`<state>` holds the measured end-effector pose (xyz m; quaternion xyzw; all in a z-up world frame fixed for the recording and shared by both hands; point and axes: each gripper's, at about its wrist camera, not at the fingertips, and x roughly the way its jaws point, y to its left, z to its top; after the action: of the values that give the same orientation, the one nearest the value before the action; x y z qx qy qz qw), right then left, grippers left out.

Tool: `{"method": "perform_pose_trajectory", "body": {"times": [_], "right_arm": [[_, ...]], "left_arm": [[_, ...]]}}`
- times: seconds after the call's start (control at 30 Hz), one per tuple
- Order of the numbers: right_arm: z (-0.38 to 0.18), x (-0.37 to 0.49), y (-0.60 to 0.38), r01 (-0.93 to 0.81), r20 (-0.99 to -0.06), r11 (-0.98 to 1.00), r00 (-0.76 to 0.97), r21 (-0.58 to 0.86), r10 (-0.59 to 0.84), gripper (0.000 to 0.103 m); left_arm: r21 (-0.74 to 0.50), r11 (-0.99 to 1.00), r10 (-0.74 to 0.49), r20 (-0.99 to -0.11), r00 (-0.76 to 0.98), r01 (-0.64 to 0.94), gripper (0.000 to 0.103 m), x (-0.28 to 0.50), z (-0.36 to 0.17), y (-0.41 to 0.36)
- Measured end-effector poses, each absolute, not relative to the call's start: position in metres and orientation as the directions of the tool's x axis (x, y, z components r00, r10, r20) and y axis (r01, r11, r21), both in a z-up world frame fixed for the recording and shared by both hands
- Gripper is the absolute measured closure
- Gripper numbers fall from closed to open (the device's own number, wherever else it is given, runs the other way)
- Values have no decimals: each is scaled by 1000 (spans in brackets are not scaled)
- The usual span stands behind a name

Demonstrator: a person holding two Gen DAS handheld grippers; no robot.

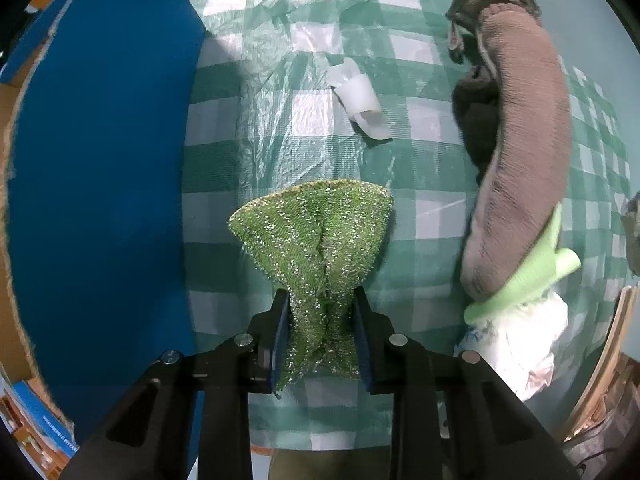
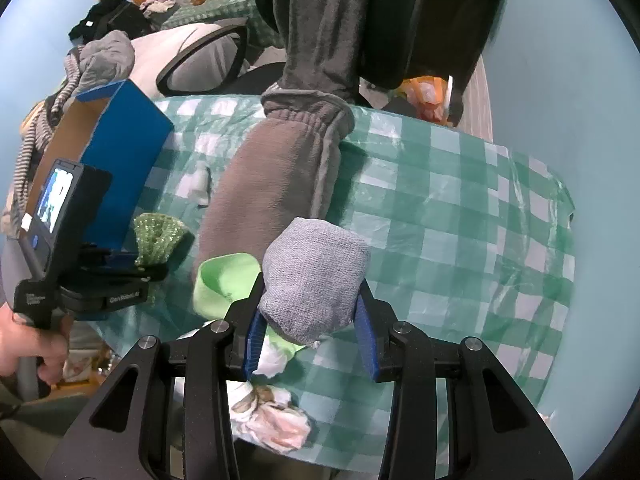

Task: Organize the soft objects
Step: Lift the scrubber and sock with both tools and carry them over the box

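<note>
My left gripper point(image 1: 321, 300) is shut on a green sparkly scrub cloth point(image 1: 316, 232), held above the checked tablecloth point(image 1: 400, 160). The cloth also shows in the right wrist view point(image 2: 158, 236), beside the blue box point(image 2: 124, 160). My right gripper point(image 2: 310, 300) is shut on a grey knitted cloth point(image 2: 314, 276), held above the table. A brown-grey fleece sleeve point(image 1: 520, 160) lies along the table; it also shows in the right wrist view point(image 2: 276, 176). A light green item point(image 2: 224, 280) and a crumpled white cloth point(image 2: 276, 420) lie near the table's edge.
A blue cardboard box point(image 1: 100, 200) with an open top stands at the table's left. A small white plastic piece point(image 1: 360, 100) lies mid-table. An office chair point(image 2: 200, 60) and piled clothes point(image 2: 104, 56) stand beyond the table. A person's dark torso point(image 2: 420, 20) is at the far edge.
</note>
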<state>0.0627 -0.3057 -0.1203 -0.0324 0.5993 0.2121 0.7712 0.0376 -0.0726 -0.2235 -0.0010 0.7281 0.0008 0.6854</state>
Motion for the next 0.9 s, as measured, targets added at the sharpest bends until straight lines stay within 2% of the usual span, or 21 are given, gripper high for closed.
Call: {"method": "perform_pose_trajectory", "body": {"times": [0.53,0.9], "right_arm": [[-91,51,-285,-404,-925,892,216,205,311,64],[-71,50,-258,-440,-917,872,215,216,336,64]], "left_arm": [[-2,997,-8,-998,69,80,75,6,-129,-66],[-8,995,-20,-992,126,96,75,0,-94,-47]]}}
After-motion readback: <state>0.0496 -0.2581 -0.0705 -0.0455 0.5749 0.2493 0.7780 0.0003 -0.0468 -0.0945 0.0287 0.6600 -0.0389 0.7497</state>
